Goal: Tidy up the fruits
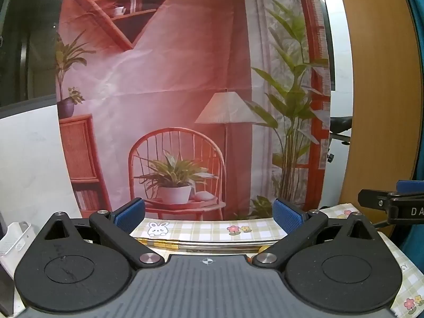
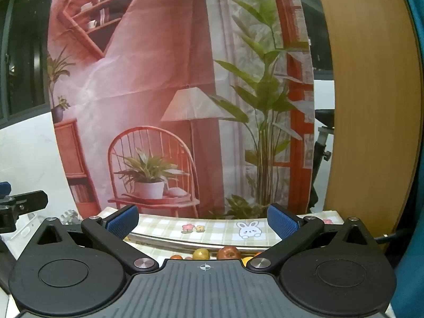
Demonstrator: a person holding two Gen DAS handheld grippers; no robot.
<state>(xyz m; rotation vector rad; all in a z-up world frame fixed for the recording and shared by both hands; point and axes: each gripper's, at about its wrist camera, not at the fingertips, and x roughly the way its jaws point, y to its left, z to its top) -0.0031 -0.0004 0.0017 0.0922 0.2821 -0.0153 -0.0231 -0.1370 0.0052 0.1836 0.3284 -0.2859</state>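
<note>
Hovering above table [image 2: 212, 226], right gripper [image 2: 204, 224] released, nothing between pads; left gripper [image 1: 209, 217] likewise released. Fruits [image 2: 228, 252] near, just under right gripper, half hidden. Likely small, round, firm, rollable, bruisable: grasp across middle, gently.

- Even, fairly bright indoor light; shadows are soft.
- The printed backdrop [image 1: 185, 79] looks washed out and pale at its centre in both views.
- Strong fisheye bending curves the wooden panel [image 2: 371, 106] at the right edge.
- Far left is dark.
</note>
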